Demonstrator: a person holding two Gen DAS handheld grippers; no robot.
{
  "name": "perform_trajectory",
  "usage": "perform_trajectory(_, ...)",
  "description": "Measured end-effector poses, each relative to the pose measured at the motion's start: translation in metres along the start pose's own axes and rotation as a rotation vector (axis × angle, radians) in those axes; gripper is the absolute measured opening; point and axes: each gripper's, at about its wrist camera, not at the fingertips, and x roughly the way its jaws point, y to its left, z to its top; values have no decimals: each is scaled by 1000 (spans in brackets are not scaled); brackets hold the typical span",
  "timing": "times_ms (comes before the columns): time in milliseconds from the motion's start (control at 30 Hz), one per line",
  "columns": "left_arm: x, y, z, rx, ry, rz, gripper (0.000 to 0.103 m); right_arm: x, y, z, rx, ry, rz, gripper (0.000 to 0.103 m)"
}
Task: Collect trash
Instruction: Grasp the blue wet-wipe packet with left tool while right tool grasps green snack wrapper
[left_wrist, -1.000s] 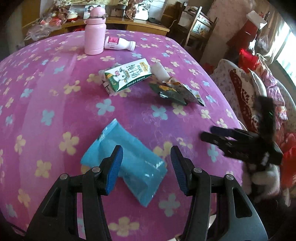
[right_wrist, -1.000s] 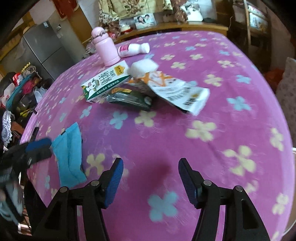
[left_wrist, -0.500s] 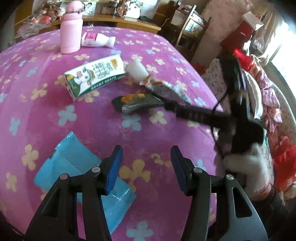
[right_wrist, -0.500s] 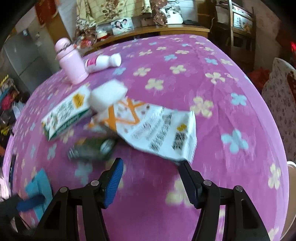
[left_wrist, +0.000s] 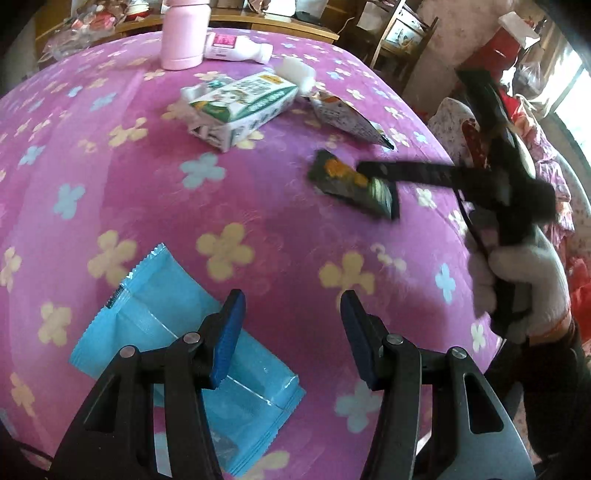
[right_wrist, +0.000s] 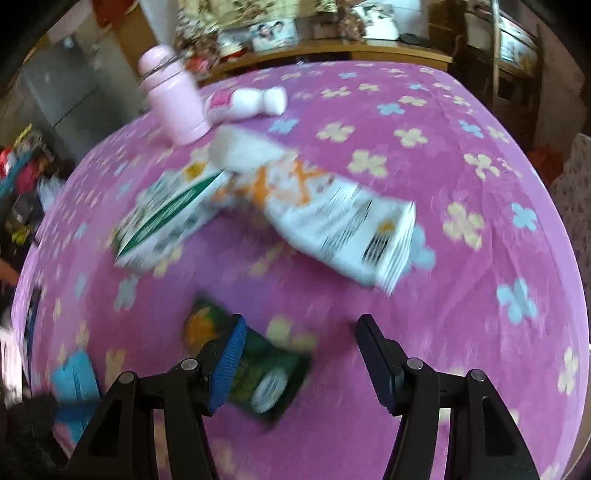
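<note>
Trash lies on a round table under a pink flowered cloth (left_wrist: 110, 192). A blue wrapper (left_wrist: 173, 332) lies flat under and left of my left gripper (left_wrist: 291, 321), which is open with only cloth between its fingers. My right gripper (right_wrist: 299, 343) is open and hangs over a dark green wrapper (right_wrist: 258, 373), which lies beside its left finger. In the left wrist view one of its fingers (left_wrist: 406, 172) reaches over that green wrapper (left_wrist: 347, 182), and a white-gloved hand (left_wrist: 517, 273) holds it. Farther back lie a milk carton (left_wrist: 240, 103) and a white-and-orange wrapper (right_wrist: 332, 218).
A pink bottle (left_wrist: 184, 33) stands at the far side, with a small white bottle (left_wrist: 236, 48) lying beside it and a white block (left_wrist: 295, 70) by the carton. A wooden shelf (right_wrist: 332, 51) stands beyond the table. A sofa with clothes (left_wrist: 554, 177) is on the right.
My right gripper has swung in from the table's edge to above the green wrapper, which has slid away from the white-and-orange one. The blue wrapper, earlier between the left fingers, now lies to their left.
</note>
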Motion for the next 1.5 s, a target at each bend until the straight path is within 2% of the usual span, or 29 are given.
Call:
perform_trajectory(133, -20, 6, -6, -2, -30, -24, 52, -17, 14, -31, -45, 35, 41, 60)
perform_trajectory(267, -40, 7, -11, -8, -61, -35, 52, -37, 14, -49, -42, -6, 55, 60)
perform_trajectory(367, -50, 13, -15, -46, -71, -22, 56, -45, 18, -51, -43, -26, 90, 66)
perform_trajectory(533, -58, 28, -29, -131, -101, 62, 56, -40, 41, -52, -104, -33, 102, 66)
perform_trajectory(700, -49, 48, -39, -256, -117, 65, 58, -31, 53, -52, -132, -44, 96, 66)
perform_trajectory(767, -50, 50, -41, -270, -145, 102, 61, -28, 55, -51, -142, -49, 82, 67)
perform_trajectory(900, -56, 55, -44, -319, -170, 67, 61, -22, 57, -50, -157, -40, 72, 68)
perform_trajectory(967, -60, 57, -46, -306, -180, 105, 61, -20, 58, -49, -159, -37, 77, 68)
perform_trajectory(1067, -54, 63, -48, -304, -150, 118, 62, -14, 60, -49, -156, -31, 75, 68)
perform_trajectory(1200, -34, 59, -50, -302, -84, 87, 62, -9, 64, -51, -165, -32, 64, 69)
perform_trajectory(1233, -33, 55, -50, -284, -100, 103, 63, -8, 65, -52, -173, -37, 55, 69)
perform_trajectory(1267, -32, 51, -49, -268, -99, 110, 63, -8, 66, -52, -183, -44, 49, 67)
perform_trajectory(1333, -28, 45, -47, -244, -96, 116, 62, -9, 67, -54, -205, -58, 17, 48)
perform_trajectory(1367, -26, 42, -46, -233, -88, 110, 61, -9, 67, -54, -217, -63, 0, 35)
perform_trajectory(1433, -23, 38, -44, -212, -83, 111, 39, -12, 62, -55, -214, -61, 23, 32)
perform_trajectory(1467, -22, 37, -42, -209, -75, 107, 34, -14, 59, -56, -205, -60, 40, 26)
perform_trajectory(1500, -20, 35, -39, -209, -74, 89, 34, -17, 56, -56, -199, -64, 45, 26)
